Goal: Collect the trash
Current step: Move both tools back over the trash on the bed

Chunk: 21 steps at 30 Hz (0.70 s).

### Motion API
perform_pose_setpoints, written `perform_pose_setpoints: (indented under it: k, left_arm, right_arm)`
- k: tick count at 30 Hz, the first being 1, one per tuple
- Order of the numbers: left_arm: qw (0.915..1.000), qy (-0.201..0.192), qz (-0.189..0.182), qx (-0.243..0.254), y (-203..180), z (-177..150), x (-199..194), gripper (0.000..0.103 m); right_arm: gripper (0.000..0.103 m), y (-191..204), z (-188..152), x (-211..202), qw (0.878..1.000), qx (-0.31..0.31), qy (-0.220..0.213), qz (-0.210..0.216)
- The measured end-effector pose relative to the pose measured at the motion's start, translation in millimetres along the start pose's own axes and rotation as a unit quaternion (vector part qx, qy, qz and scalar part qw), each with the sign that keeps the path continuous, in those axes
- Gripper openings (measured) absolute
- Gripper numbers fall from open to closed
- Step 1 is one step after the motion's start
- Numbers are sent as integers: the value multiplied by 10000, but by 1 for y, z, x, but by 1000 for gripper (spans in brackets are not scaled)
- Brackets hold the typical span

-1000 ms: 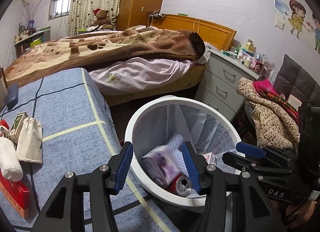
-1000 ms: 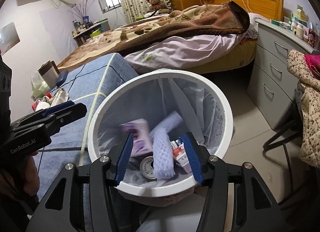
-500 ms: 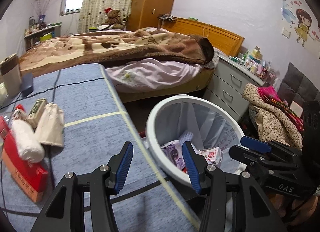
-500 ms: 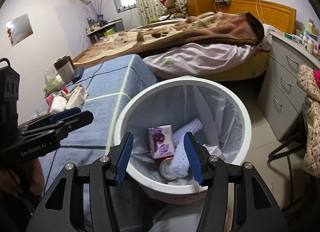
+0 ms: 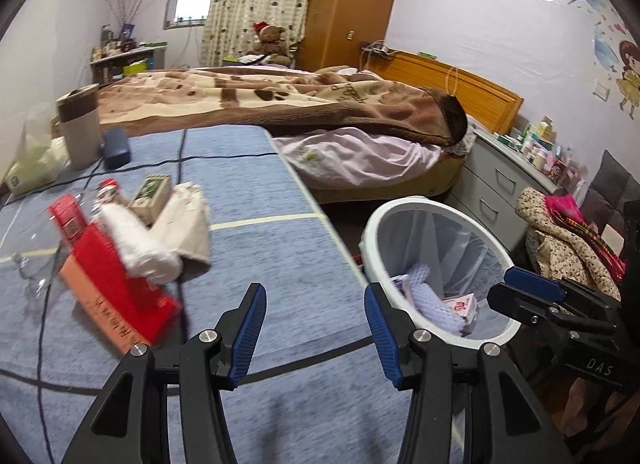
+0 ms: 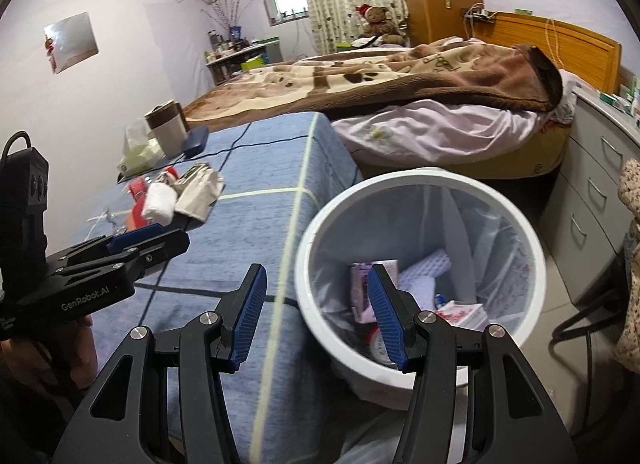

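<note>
Blue-clothed table (image 5: 260, 192) beside lined white bin (image 5: 374, 224)

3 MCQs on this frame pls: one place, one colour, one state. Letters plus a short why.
1. Where does the white bin stand?
A. on the bed
B. on the floor beside the blue-covered table
C. on the grey drawers

2. What colour is the flat box under the white foam roll?
A. red
B. green
C. black

3. What state is the left tool in?
A. shut on a can
B. shut on the foam roll
C. open and empty

Answers:
1 B, the bin sits low against the table edge, with the bed and drawers behind it.
2 A, its top face is bright red in the left wrist view.
3 C, the jaws stand apart with only the blue cloth between them.
</note>
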<state>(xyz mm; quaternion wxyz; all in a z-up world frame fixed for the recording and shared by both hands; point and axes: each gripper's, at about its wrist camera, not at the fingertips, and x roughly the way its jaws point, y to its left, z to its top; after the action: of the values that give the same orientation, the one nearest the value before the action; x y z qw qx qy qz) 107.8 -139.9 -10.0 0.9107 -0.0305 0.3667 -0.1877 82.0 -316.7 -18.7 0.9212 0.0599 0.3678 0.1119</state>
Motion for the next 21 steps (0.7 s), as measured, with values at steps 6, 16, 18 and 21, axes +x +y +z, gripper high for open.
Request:
perform_pose_setpoints:
  k: [6,16,18,21]
  left_arm:
    - [9997,10,189,-182,20,-12,-14,51]
    - [9966,-161,721,-374,51,-25,-41,51]
    - [9959,-156,767,-453,58,-27,-45,51]
    - [9945,-135,827,-621,71,-31,-51,51]
  right_arm:
    - [54,17,-1,4,9996,-218,52,187]
    - [54,46,4,8,9966,-548,202,589]
    - [54,52,5,9,9959,-620,238,620]
    - [54,59,6,9,9948,-679,274,702]
